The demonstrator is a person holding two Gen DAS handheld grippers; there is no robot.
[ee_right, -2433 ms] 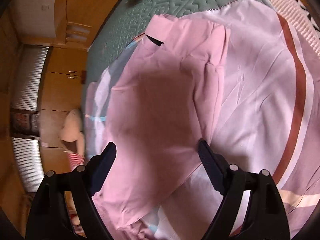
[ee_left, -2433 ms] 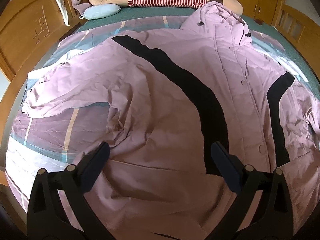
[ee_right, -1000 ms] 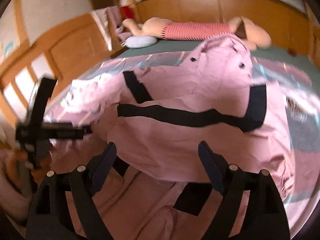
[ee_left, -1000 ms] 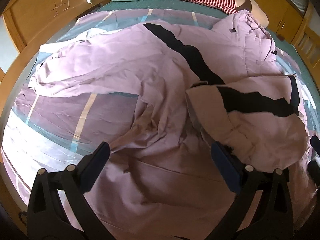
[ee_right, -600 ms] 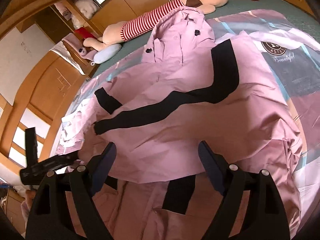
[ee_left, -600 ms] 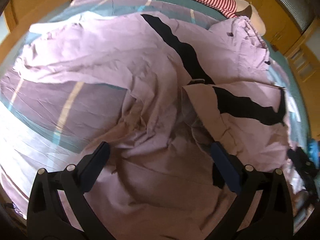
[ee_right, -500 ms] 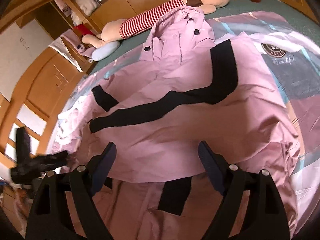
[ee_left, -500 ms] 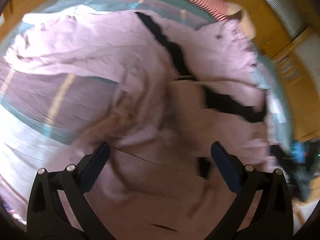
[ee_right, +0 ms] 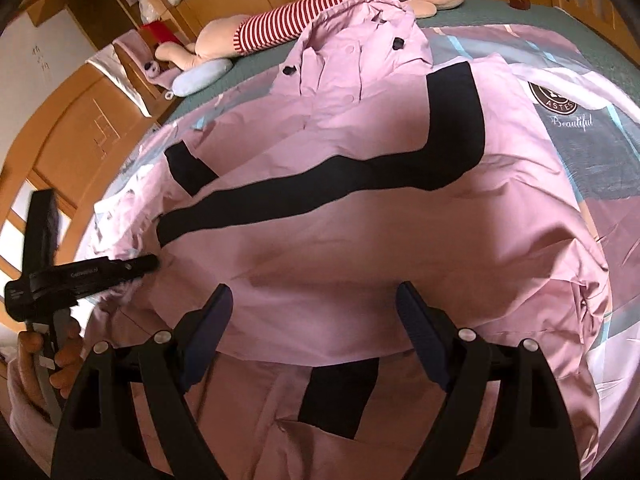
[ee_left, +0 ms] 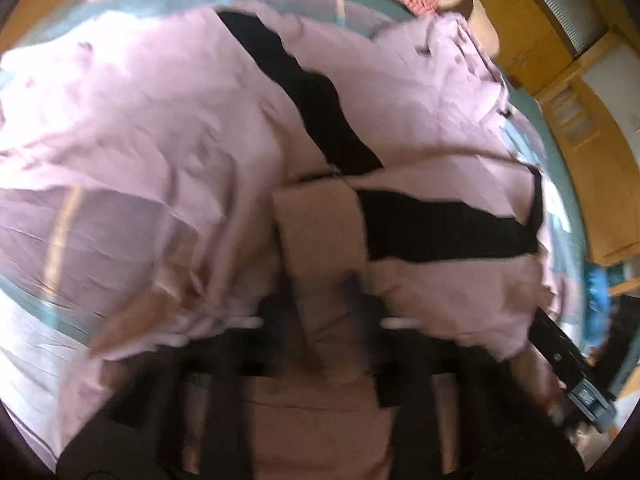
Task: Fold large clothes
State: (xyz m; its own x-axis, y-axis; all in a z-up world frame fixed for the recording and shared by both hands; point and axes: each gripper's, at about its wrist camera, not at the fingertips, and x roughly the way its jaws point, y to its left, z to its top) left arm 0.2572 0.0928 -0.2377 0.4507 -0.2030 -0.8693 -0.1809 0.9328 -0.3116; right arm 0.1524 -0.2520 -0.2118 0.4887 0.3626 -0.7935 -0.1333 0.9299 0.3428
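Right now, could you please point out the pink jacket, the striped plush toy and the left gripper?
pink jacket (ee_right: 400,240), right wrist view, folded-over sleeve.
striped plush toy (ee_right: 296,20), right wrist view, striped torso.
left gripper (ee_right: 148,264), right wrist view, fingertip end.

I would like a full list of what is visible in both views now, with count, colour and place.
jacket: one, pink with black bands, spread on the bed, right side folded over.
bedsheet: one, pink, blue and grey, under the jacket.
plush toy: one, beige with red-white stripes, at the bed's far end.
small pillow: one, light blue, beside the toy.
left gripper: black, at the jacket's left edge; jaws blurred.
right gripper: black, jaws open above the fold.
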